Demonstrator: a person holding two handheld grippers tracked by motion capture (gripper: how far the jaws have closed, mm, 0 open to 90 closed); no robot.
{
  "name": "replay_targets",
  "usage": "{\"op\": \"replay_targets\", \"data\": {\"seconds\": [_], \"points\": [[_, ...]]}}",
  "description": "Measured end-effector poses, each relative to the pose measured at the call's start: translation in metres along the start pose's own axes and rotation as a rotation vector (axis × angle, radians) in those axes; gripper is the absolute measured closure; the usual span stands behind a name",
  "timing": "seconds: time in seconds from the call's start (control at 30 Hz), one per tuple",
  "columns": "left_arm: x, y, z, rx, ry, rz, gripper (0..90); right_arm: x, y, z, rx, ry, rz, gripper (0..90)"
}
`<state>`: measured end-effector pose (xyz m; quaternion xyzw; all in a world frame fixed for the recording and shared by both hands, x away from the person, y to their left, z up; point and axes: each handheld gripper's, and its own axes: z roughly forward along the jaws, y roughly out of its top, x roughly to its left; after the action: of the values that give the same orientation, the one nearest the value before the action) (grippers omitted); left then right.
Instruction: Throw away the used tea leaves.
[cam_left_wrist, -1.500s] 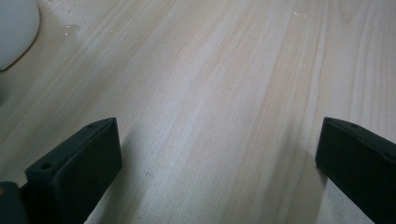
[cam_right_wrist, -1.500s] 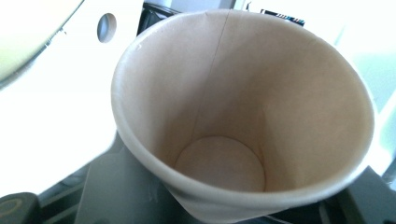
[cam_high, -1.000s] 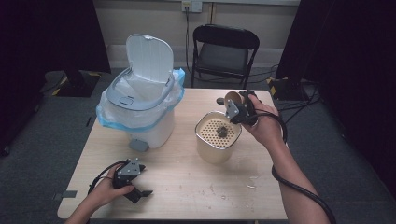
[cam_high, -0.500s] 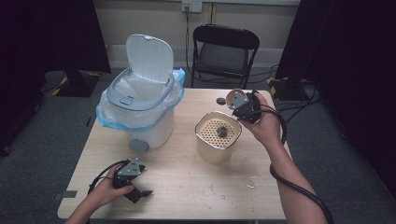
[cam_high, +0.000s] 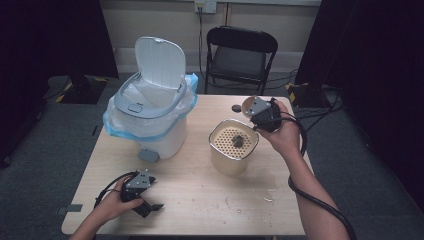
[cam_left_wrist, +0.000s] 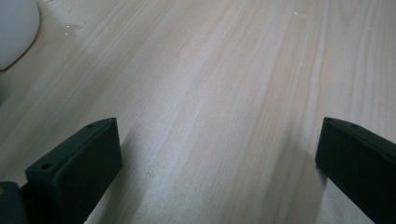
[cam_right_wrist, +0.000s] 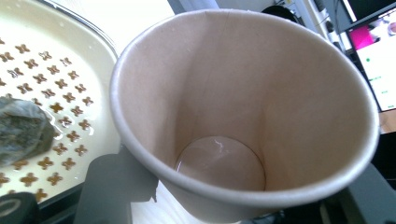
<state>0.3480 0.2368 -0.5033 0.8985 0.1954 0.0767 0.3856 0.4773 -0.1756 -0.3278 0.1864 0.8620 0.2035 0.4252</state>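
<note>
**Paper cup tipped beside the strainer pot**

While the left gripper (cam_high: 150, 207) sits low at the near left corner of the table (cam_high: 210, 200), all the action is over on the right. The right gripper (cam_high: 256, 111) is up in the air past the far right rim of the cream strainer pot (cam_high: 233, 150), and it has a paper cup (cam_right_wrist: 243, 116) pinched between its jaws. In the right gripper view that cup is tilted with its mouth toward the camera, brown inside, a wet sheen on its bottom and nothing else in it. One dark jaw presses the cup's outer wall at lower left, the other at lower right, so the grip is firm on both sides.

Just beside the cup, that same view shows the pot's perforated insert (cam_right_wrist: 60, 107), punched with small cross-shaped holes, and a dark, soggy tea bag (cam_right_wrist: 21, 133) lying on it. From the high view the tea bag (cam_high: 238, 141) sits near the middle of the insert.

Over on the left, the jaws are spread wide, with bare wood between them in the left gripper view, holding nothing. A white bin (cam_high: 155, 120) with its lid up and a blue bag liner stands at the far left of the table, well apart from the cup. A small dark cap (cam_high: 236, 108) lies on the table behind the pot.
</note>
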Motion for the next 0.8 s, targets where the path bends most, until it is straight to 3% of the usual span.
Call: {"op": "replay_targets", "data": {"seconds": [0.13, 0.2, 0.23, 0.27, 0.3, 0.37, 0.47, 0.8], "points": [[0.000, 0.000, 0.000, -0.001, -0.001, 0.000, 0.0, -0.002, -0.001, 0.000, -0.016, 0.019, 0.036, 40.0], [0.000, 0.000, 0.000, 0.000, 0.000, 0.000, 0.0, -0.004, -0.001, 0.000, -0.027, 0.041, 0.085, 40.0], [0.000, 0.000, 0.000, -0.001, -0.001, 0.000, 0.0, -0.006, -0.001, 0.000, -0.046, 0.059, 0.132, 40.0], [0.000, 0.000, 0.000, -0.001, -0.001, 0.000, 0.0, -0.006, -0.001, 0.000, -0.046, 0.059, 0.132, 40.0], [0.000, 0.000, 0.000, -0.001, -0.001, 0.000, 0.0, -0.008, -0.001, 0.000, -0.057, 0.071, 0.169, 40.0], [0.000, 0.000, 0.000, -0.001, -0.001, 0.000, 0.0, -0.010, -0.001, 0.000, -0.067, 0.082, 0.187, 39.9], [0.000, 0.000, 0.000, 0.000, 0.000, 0.000, 0.0, -0.013, 0.000, -0.001, -0.099, 0.123, 0.259, 39.9], [0.000, 0.000, 0.000, 0.004, -0.001, 0.003, 0.0, -0.015, 0.005, -0.001, -0.115, 0.163, 0.301, 39.9]]}}
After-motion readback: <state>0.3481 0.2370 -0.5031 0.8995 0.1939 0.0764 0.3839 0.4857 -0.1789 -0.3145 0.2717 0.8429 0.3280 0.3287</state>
